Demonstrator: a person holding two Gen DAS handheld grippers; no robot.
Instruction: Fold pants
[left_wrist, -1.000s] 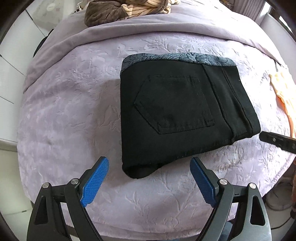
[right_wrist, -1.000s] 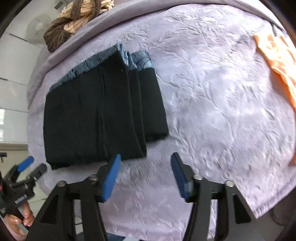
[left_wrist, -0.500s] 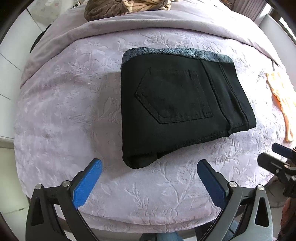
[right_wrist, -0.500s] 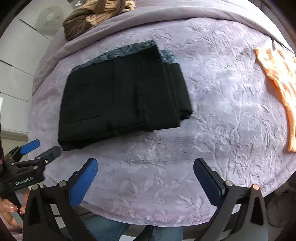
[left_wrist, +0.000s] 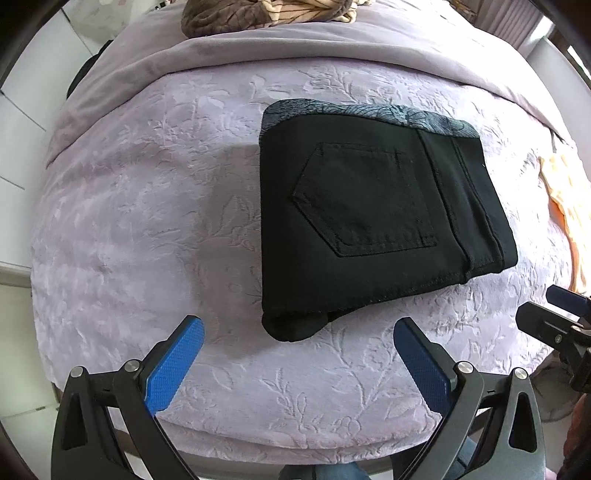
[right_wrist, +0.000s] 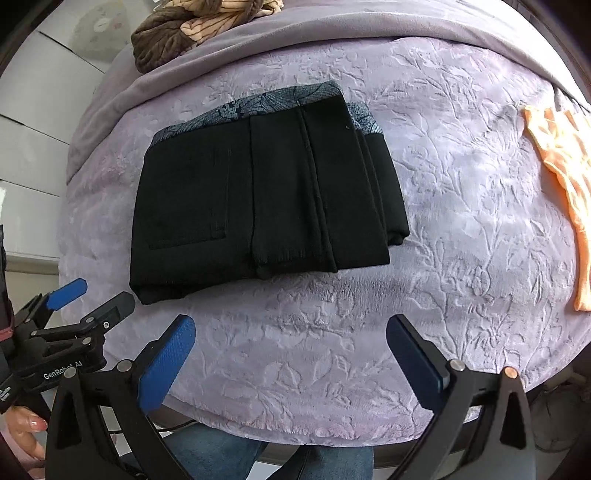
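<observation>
In the left wrist view, the left gripper (left_wrist: 297, 341) has its blue pads spread wide, holding and touching nothing, poised just on the near side of the folded black pants (left_wrist: 373, 225). The pants lie on the lilac embossed bedspread (left_wrist: 140, 221); a back pocket faces up and a grey patterned lining shows along their far edge. An orange garment (left_wrist: 569, 206) beyond the pants' right side is cut off by the frame.

In the right wrist view, the right gripper (right_wrist: 290, 349) is likewise wide apart and empty, near the pants' (right_wrist: 258, 199) front edge. A brown and striped heap (right_wrist: 192, 22) behind the pants is partly cropped.
</observation>
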